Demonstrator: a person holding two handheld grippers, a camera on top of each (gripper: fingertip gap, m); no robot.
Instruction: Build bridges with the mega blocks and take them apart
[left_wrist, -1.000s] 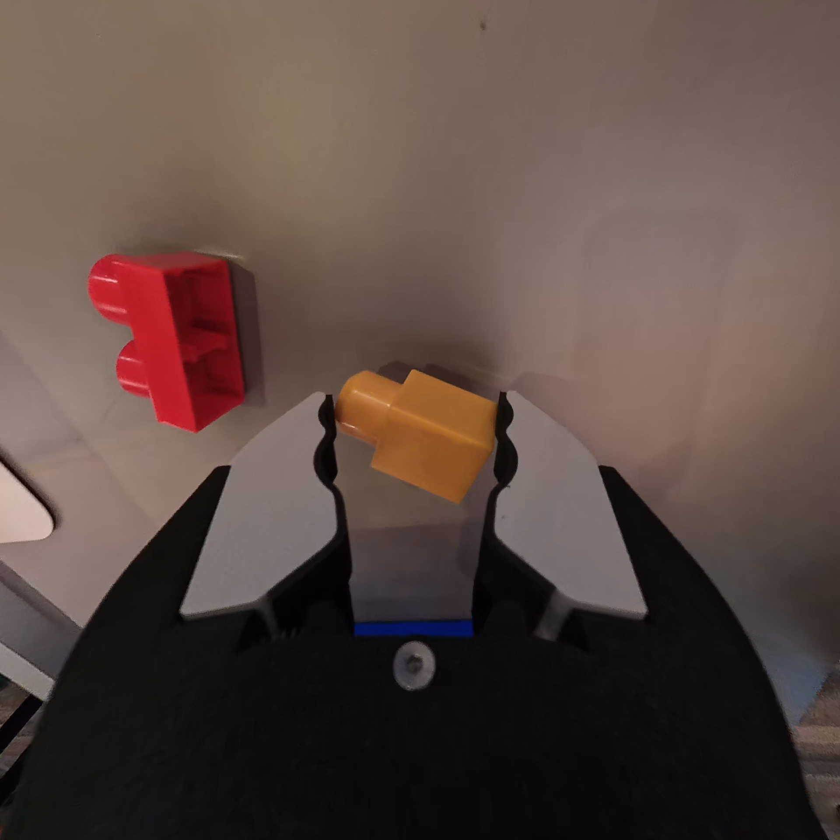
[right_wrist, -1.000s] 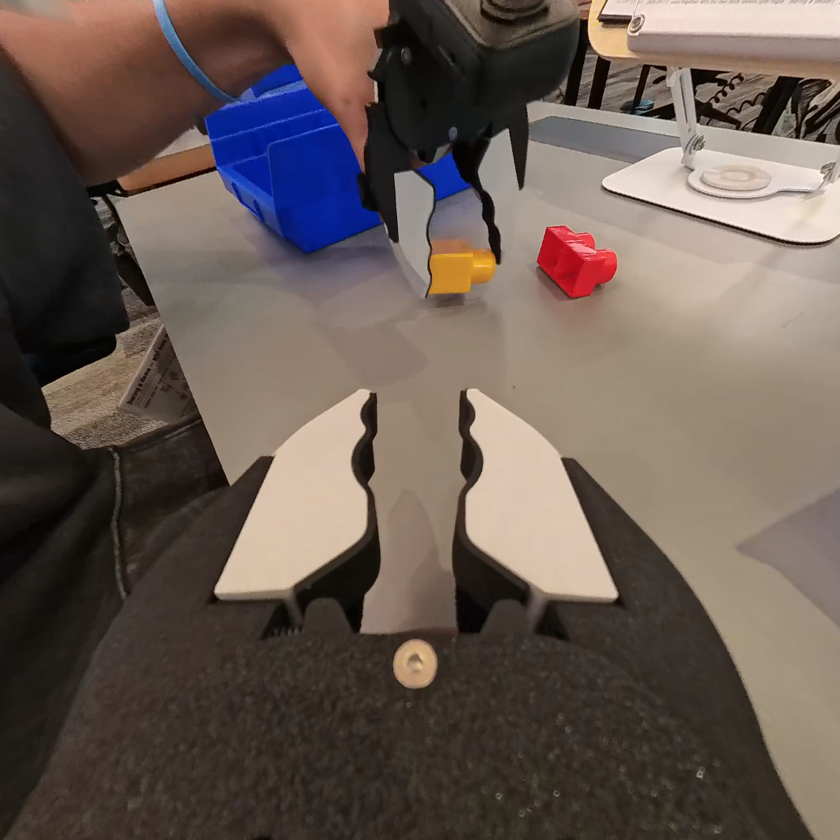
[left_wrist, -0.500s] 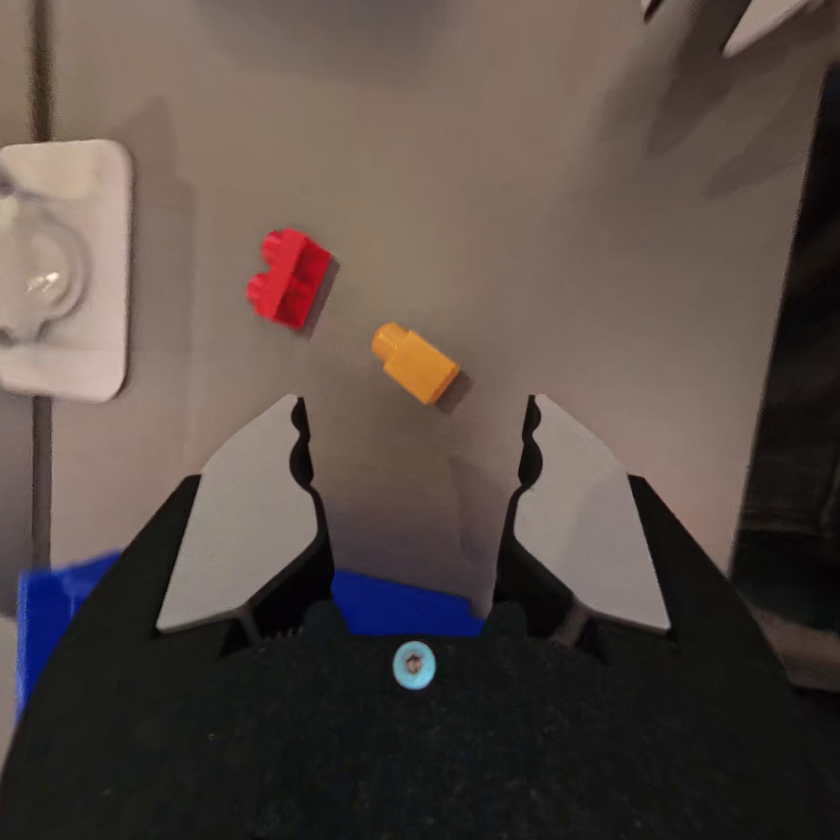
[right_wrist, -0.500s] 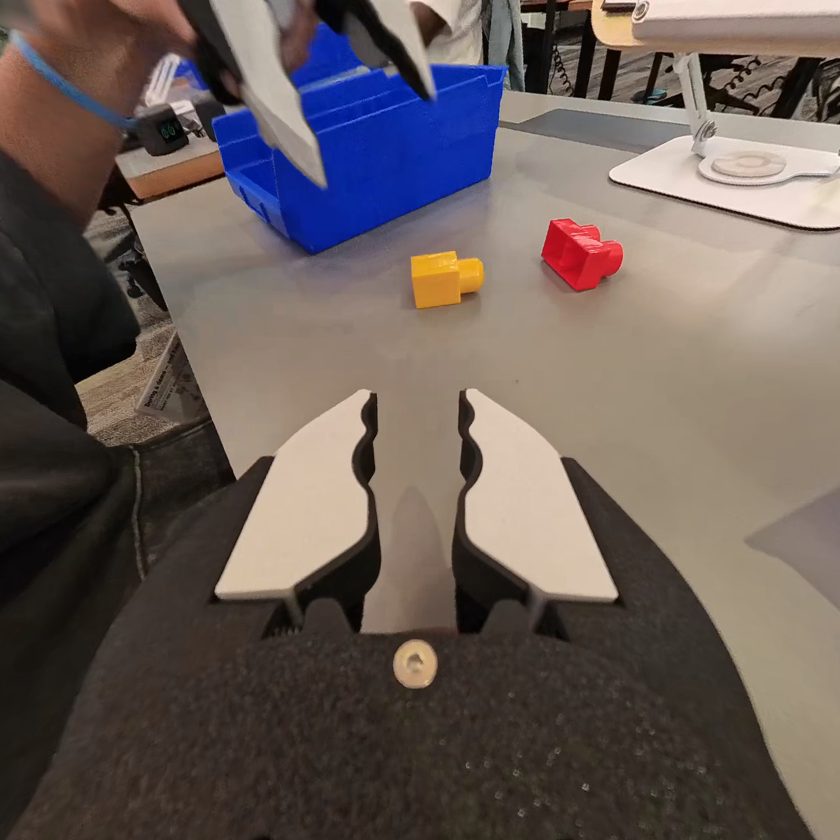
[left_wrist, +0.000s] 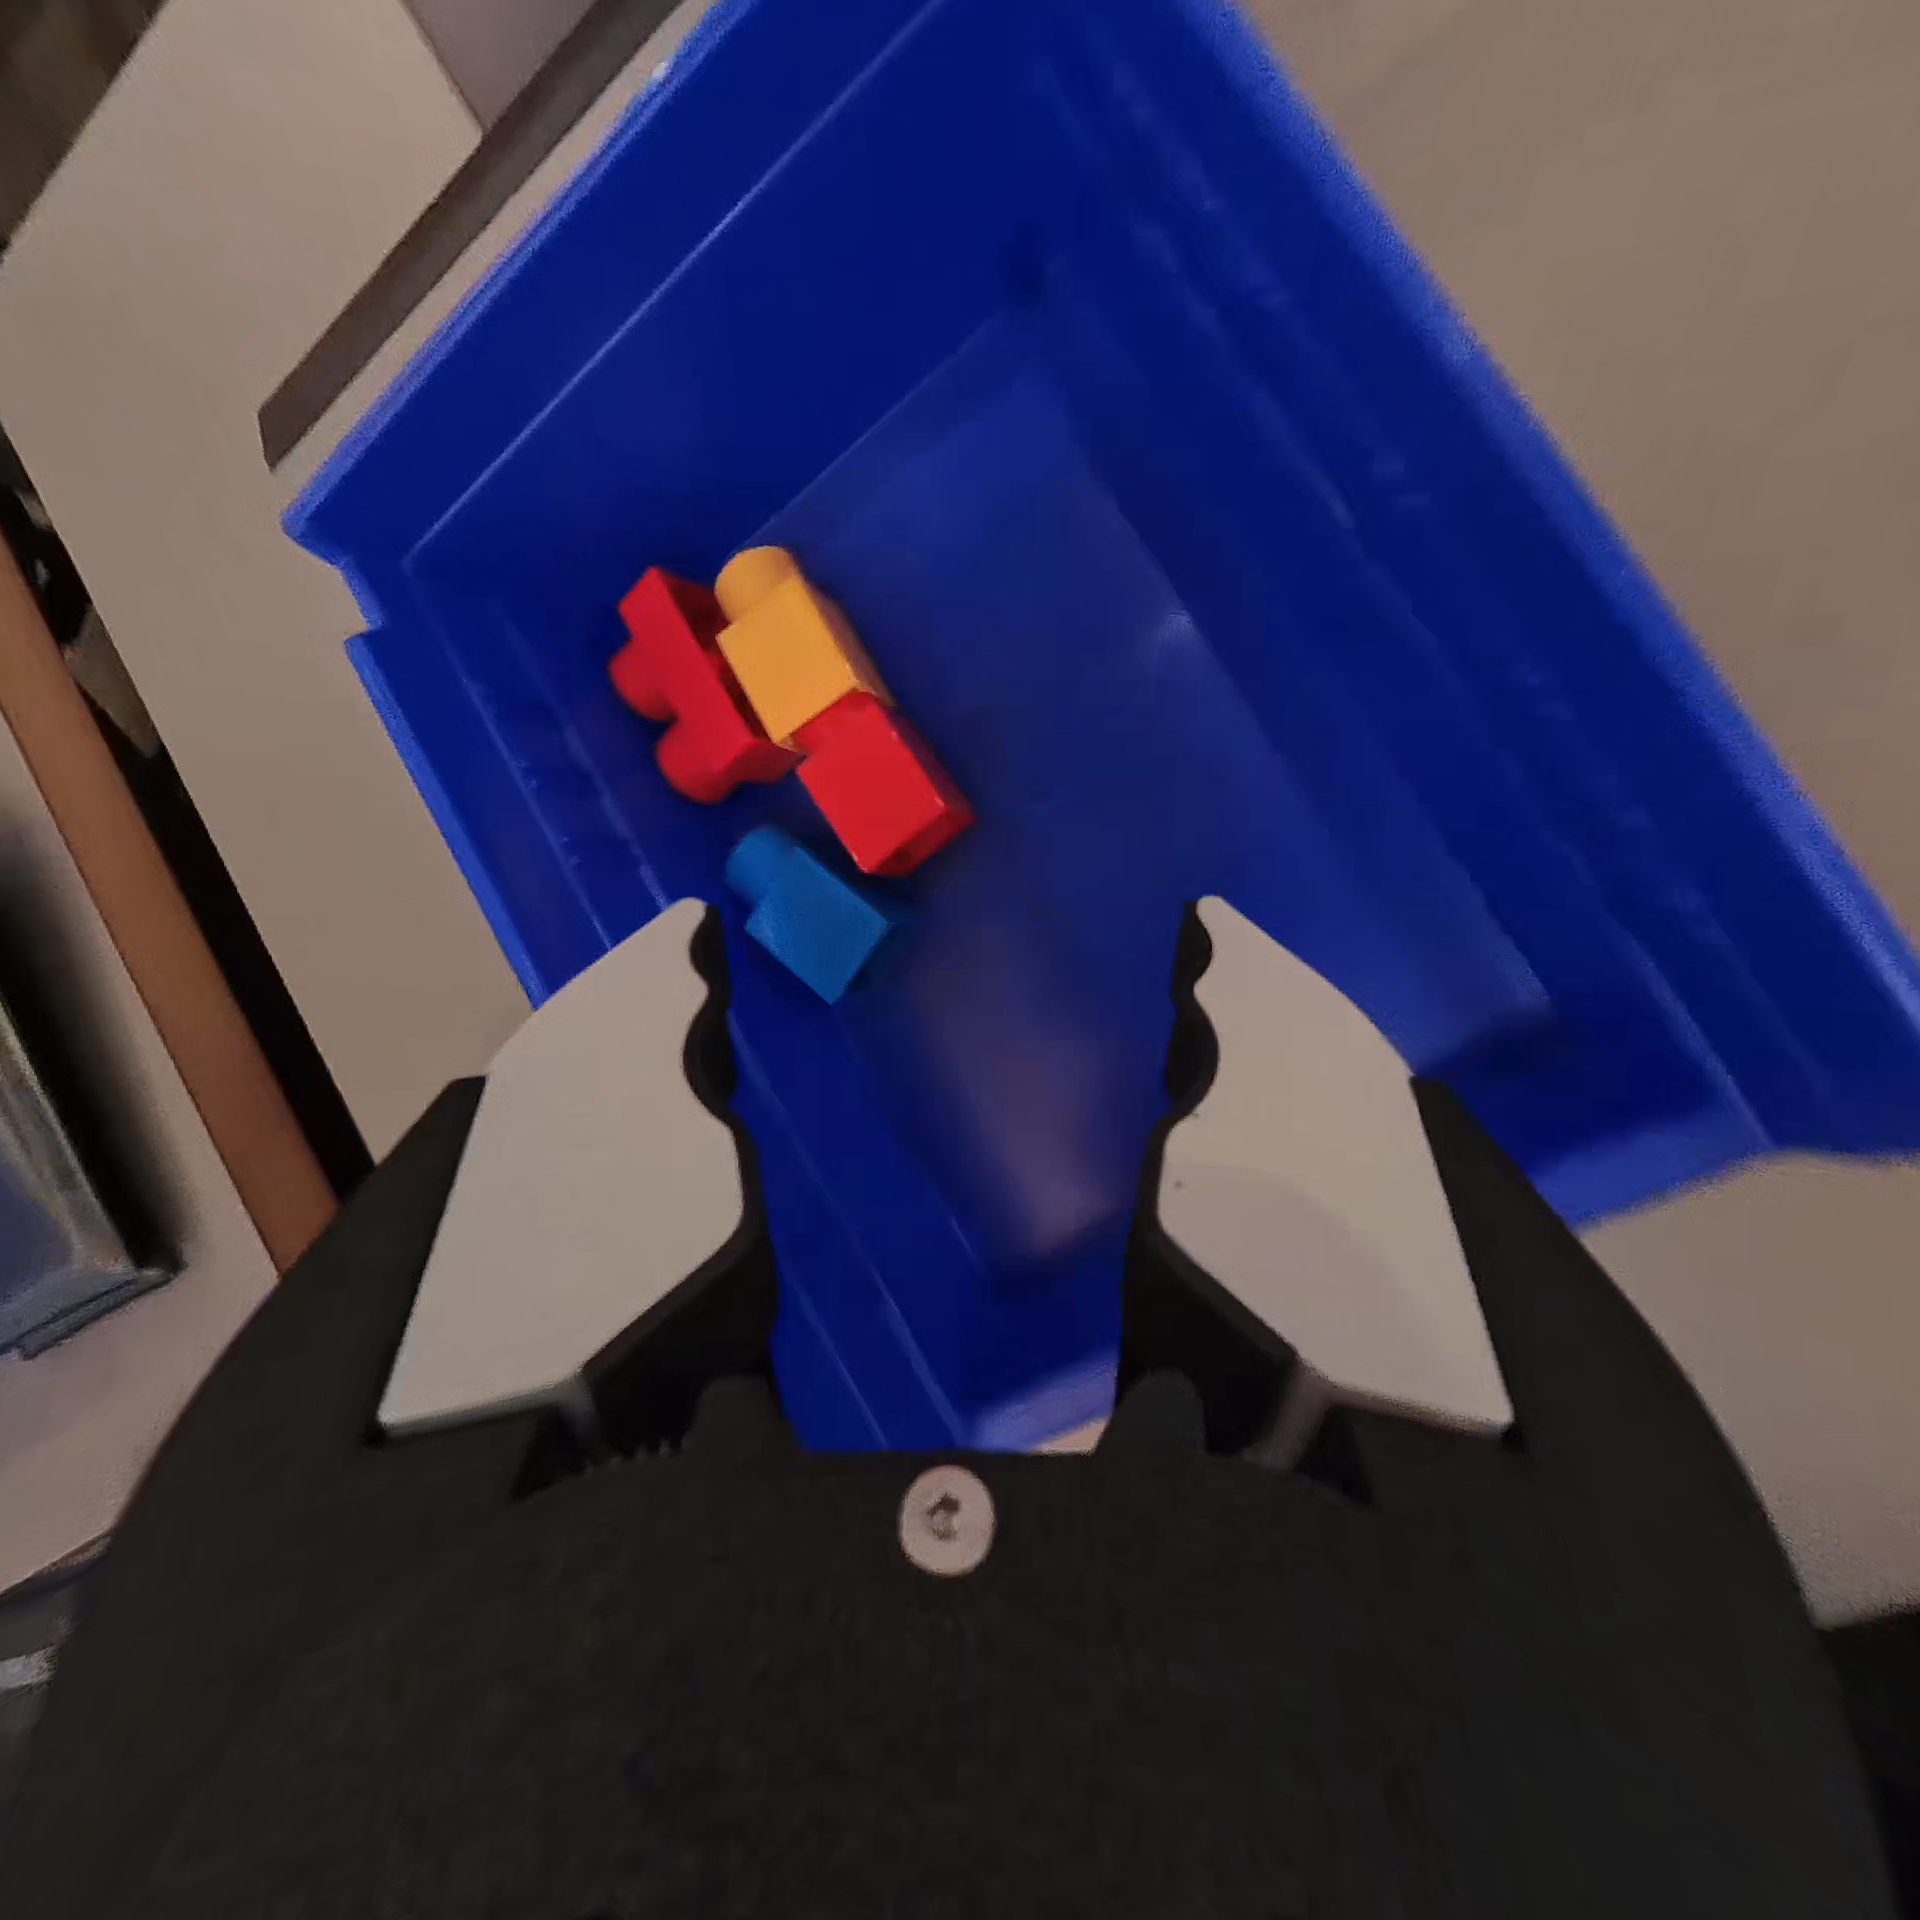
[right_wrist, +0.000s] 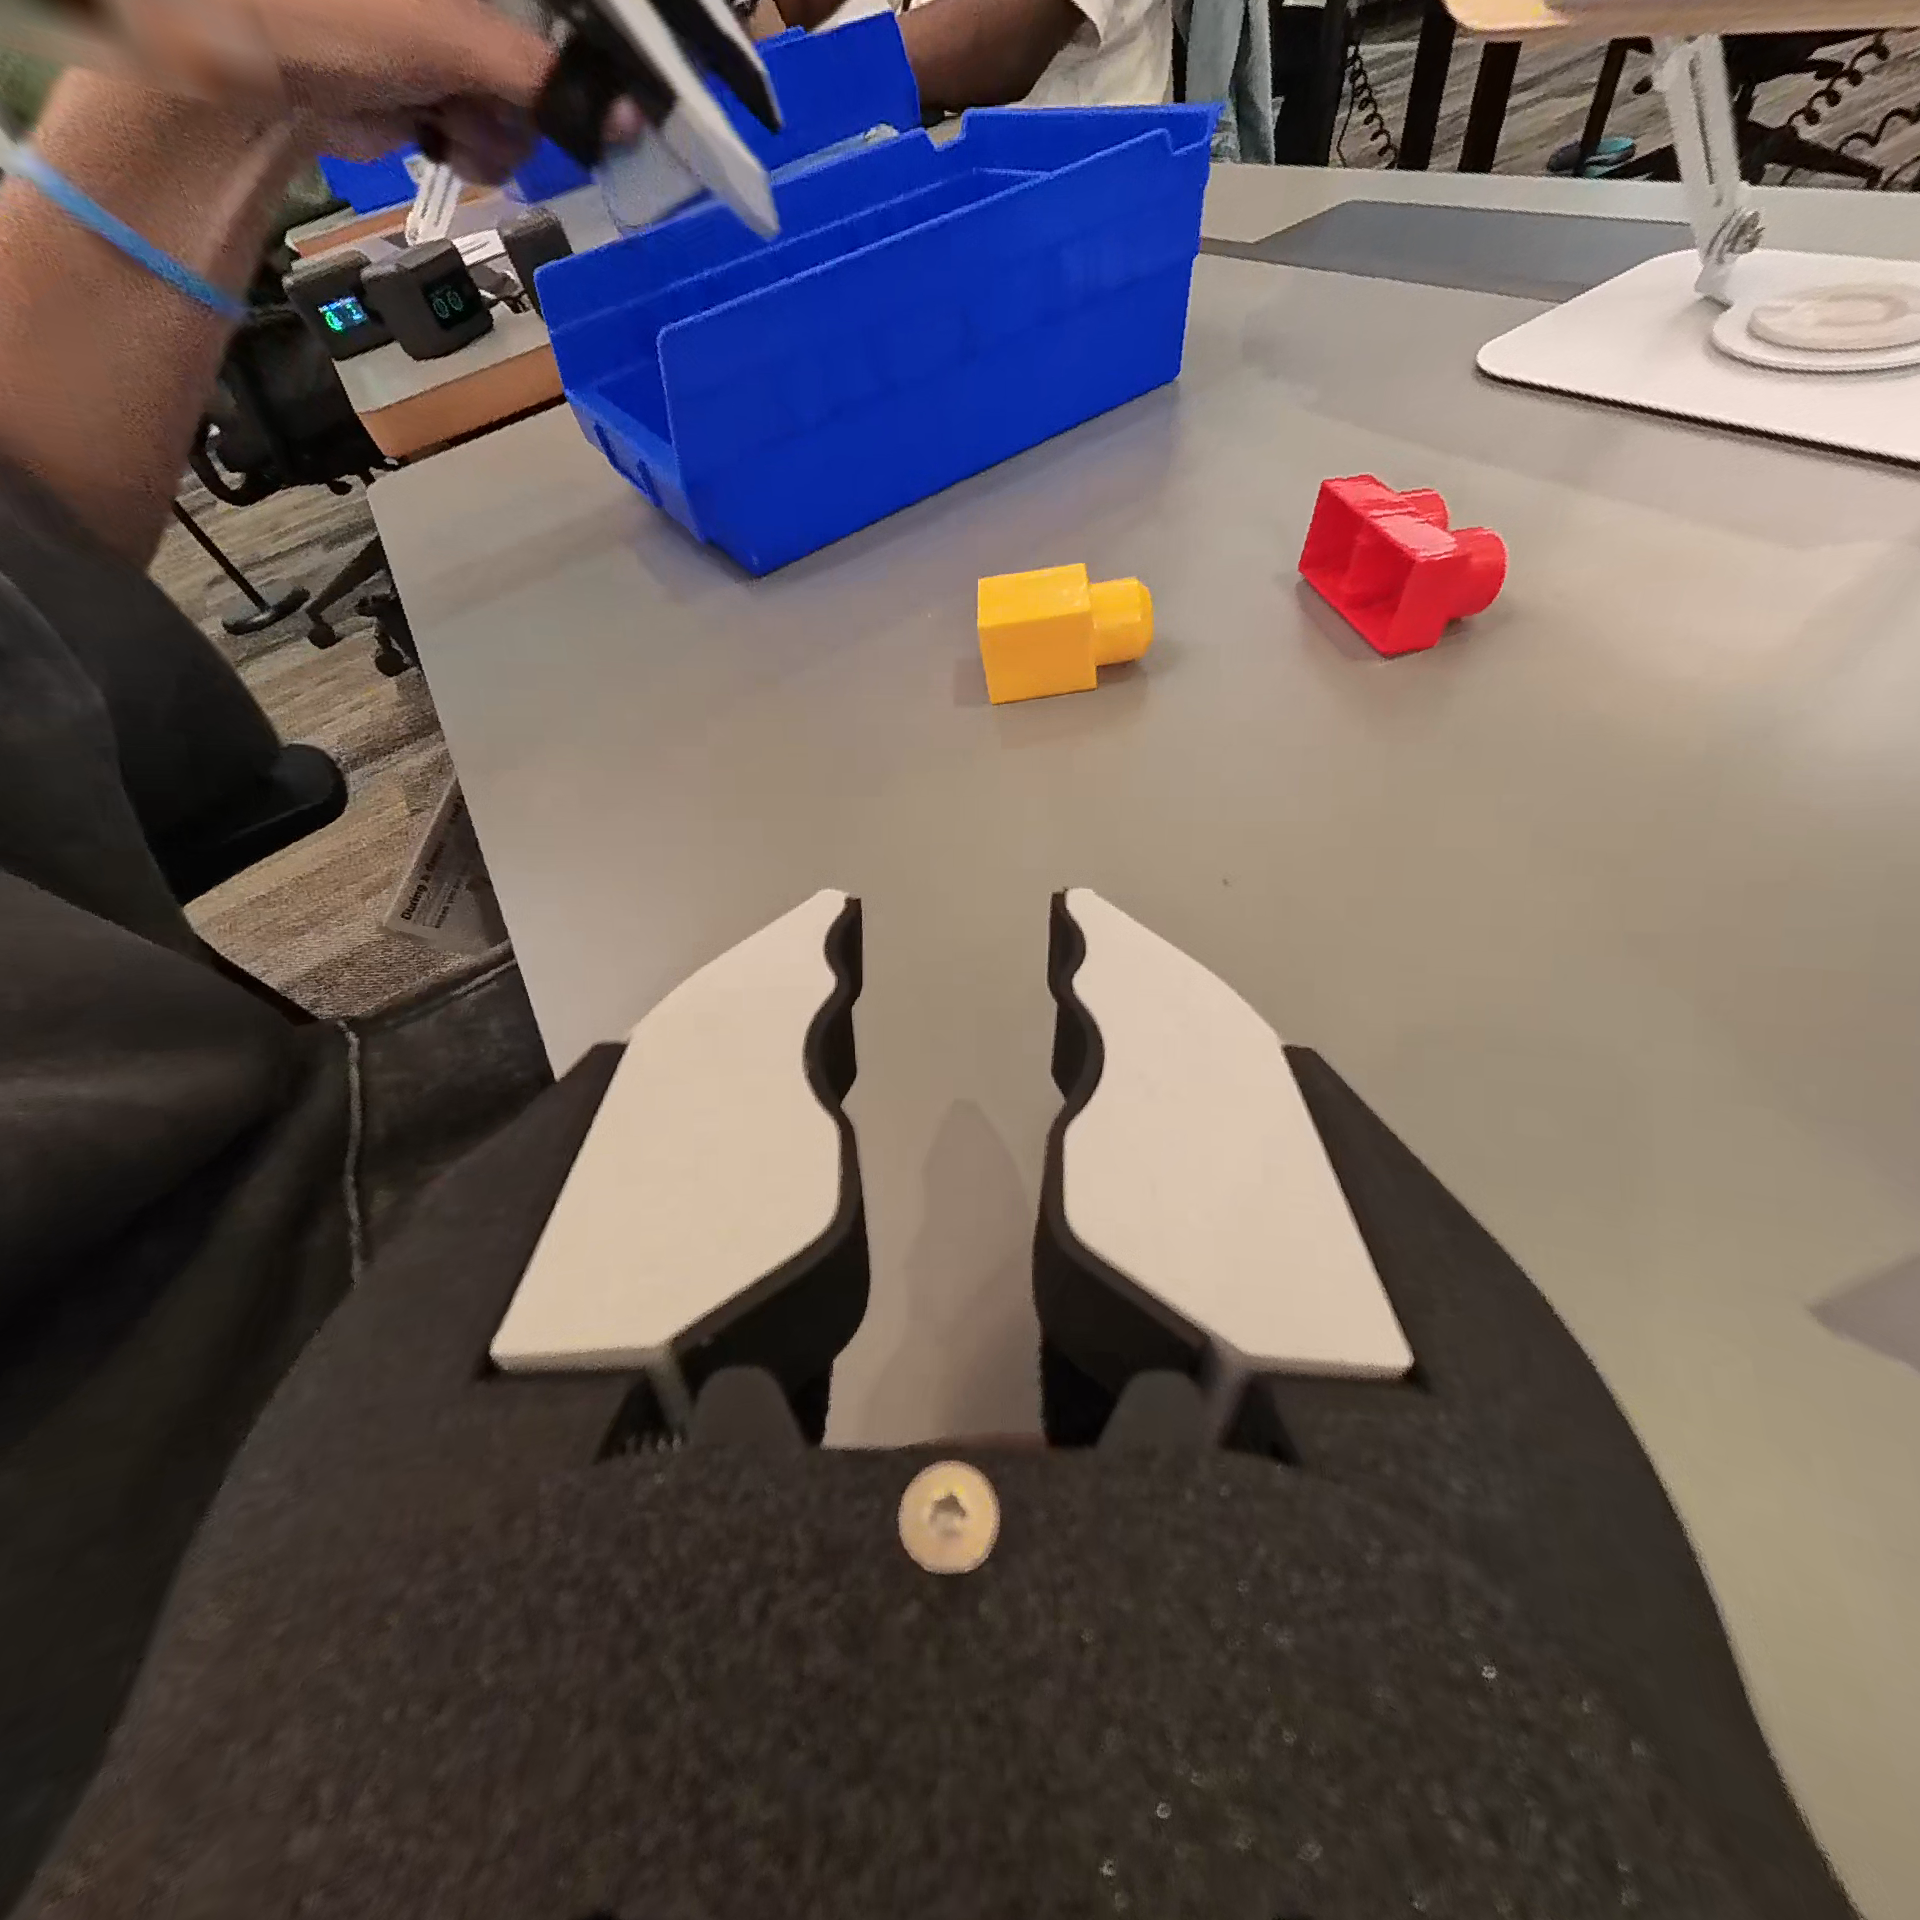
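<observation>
Above the blue plastic storage bin (left_wrist: 1299, 623), the left gripper (left_wrist: 951, 914) is hovering with its two grey-faced fingers (left_wrist: 582, 1174) spread wide apart and nothing between them. Its wrist view is looking down into the bin, which is sitting on the grey table (right_wrist: 1195, 831) near the table's far left corner. Inside the bin, four mega blocks are lying close together on the floor near one side wall: a red two-stud plastic block (left_wrist: 691, 707), a yellow single-stud plastic block (left_wrist: 795, 655) overlapping it, a second red plastic block (left_wrist: 883, 790) touching the yellow one, and a blue single-stud plastic block (left_wrist: 805, 920) just beside the second red one. The blue block is lying nearest to the left fingertip, apart from it.

The right gripper (right_wrist: 956, 904) is hanging low over the near edge of the table, its grey-faced fingers (right_wrist: 717, 1143) standing moderately parted and holding nothing. Ahead of it, two more blocks are lying on their sides on the bare table: a yellow one-stud block (right_wrist: 1049, 634), stud pointing right, and a red twin-stud block (right_wrist: 1392, 561) to its right, hollow underside facing the camera. The two are lying well apart from each other and from both grippers.

In the right wrist view, the left gripper is appearing blurred at the upper left, held in a hand (right_wrist: 343, 94) wearing a thin blue wristband (right_wrist: 125, 244). A white flat-based stand (right_wrist: 1714, 343) is resting at the table's far right
</observation>
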